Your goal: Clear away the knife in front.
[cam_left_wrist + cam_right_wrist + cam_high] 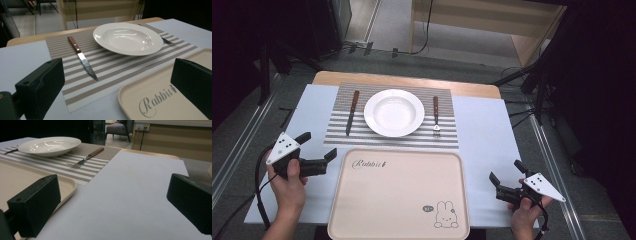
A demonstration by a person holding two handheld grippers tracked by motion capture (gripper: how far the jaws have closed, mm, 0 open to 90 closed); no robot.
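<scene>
High view: a worktop [482, 130] covered in pale sheet carries a striped mat [337, 131] at its far side. On the mat a white plate [394, 112] sits in the middle, a knife [352, 112] with a wooden handle lies just to its left, and a fork [436, 116] with a wooden handle lies just to its right, tines pointing toward the person. A beige tray [397, 200] with a rabbit drawing lies nearer the person, its far edge just beside the mat. The left gripper [318, 148] is held in a hand at the tray's left, near the mat's corner and the knife; its jaws stand wide apart and hold nothing. The right gripper [506, 176] is held in a hand at the tray's right, well apart from the fork; its jaws are also spread wide and empty. From the left gripper view, the knife [82, 58] lies between the jaws farther off, blade tip toward the camera, untouched.
</scene>
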